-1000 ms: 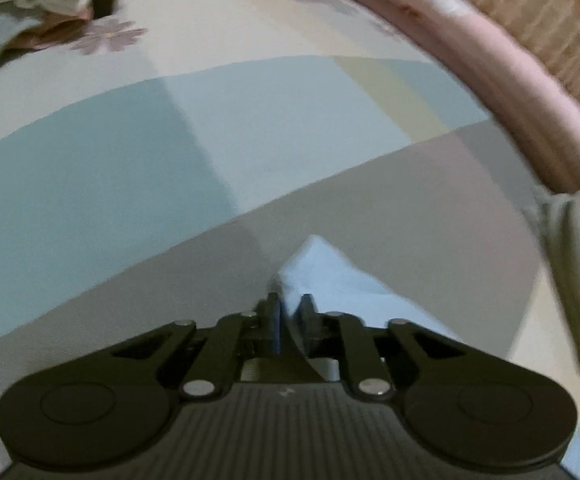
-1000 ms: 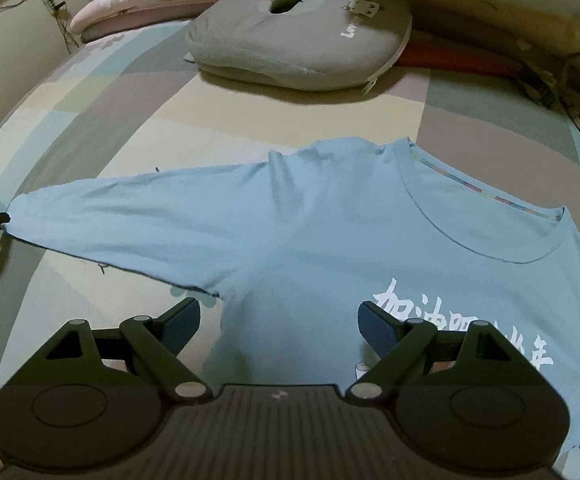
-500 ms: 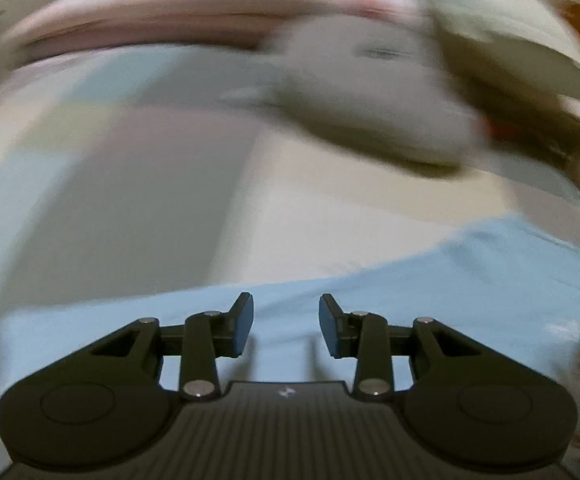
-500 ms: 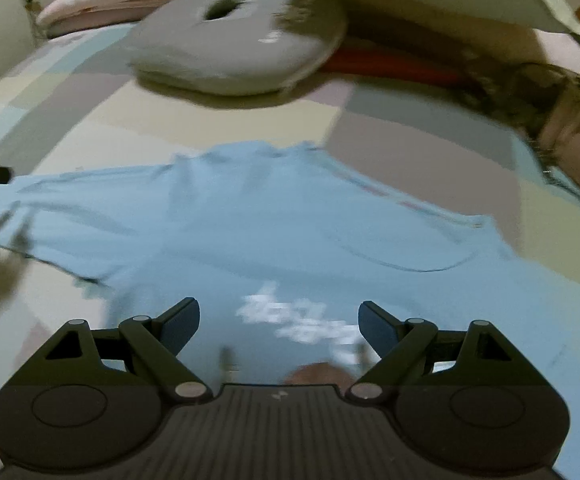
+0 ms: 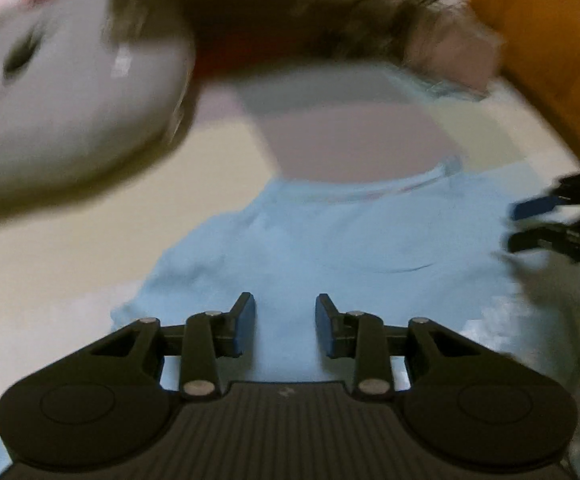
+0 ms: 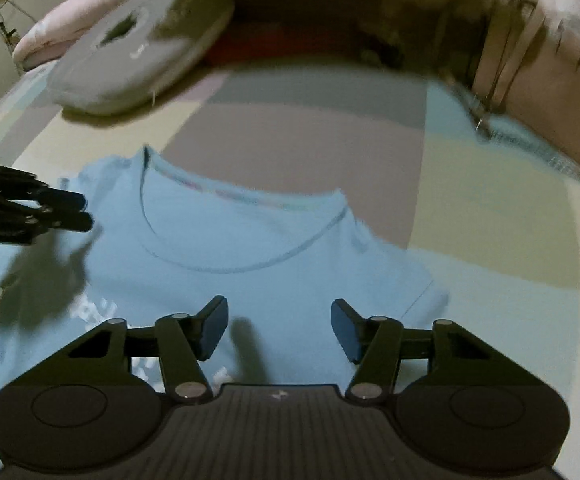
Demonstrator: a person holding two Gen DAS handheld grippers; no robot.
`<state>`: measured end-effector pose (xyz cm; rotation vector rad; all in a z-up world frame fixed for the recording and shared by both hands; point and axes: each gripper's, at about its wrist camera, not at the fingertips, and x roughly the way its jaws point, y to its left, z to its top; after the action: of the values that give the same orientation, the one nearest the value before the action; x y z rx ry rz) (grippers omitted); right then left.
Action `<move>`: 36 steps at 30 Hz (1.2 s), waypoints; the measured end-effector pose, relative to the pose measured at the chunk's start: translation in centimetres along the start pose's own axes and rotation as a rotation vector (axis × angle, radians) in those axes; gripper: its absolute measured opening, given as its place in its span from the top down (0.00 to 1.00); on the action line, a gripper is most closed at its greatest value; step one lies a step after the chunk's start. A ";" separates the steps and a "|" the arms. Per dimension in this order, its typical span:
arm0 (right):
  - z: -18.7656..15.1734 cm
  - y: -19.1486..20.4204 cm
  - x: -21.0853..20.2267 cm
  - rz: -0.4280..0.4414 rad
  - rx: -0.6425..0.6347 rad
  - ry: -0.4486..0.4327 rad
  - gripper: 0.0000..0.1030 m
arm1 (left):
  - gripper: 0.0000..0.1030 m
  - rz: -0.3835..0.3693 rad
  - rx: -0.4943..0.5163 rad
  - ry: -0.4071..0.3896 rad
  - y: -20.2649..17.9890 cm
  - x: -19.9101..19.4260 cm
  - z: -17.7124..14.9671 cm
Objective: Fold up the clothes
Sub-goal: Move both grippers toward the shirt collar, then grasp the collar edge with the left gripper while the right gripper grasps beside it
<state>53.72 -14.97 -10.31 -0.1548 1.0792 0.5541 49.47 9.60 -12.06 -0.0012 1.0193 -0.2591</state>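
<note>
My left gripper (image 5: 285, 325), which one second earlier was clamped on the cuff of the light blue long-sleeved cotton shirt (image 6: 250, 248), released it; its jaws stood parted with nothing between them. I swung it from the sleeve end across to the shirt's body, below the neckline. My right gripper (image 6: 278, 330) travelled rightward along the shirt, from the left sleeve and printed area to below the collar. Its jaws narrowed somewhat but remained apart.
</note>
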 end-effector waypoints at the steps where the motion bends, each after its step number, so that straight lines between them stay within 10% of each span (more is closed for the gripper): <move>1: -0.2 -0.4 0.6 0.009 -0.021 0.009 0.37 | 0.69 0.027 0.016 0.001 -0.1 0.0 0.4; 15: 5.5 -7.8 2.1 0.251 -0.068 0.096 0.28 | 0.76 -0.030 0.311 0.075 0.9 1.9 6.1; 25: 9.3 -9.5 5.9 0.494 -0.034 0.205 0.07 | 0.78 -0.313 0.224 0.206 3.4 5.1 9.9; 36: 6.9 -13.9 5.6 0.657 0.115 0.283 0.18 | 0.72 -0.418 0.174 0.367 6.6 5.6 9.5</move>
<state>68.10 -22.23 -13.91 0.2413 1.4398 1.0778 61.64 13.68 -12.55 -0.0093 1.3549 -0.7503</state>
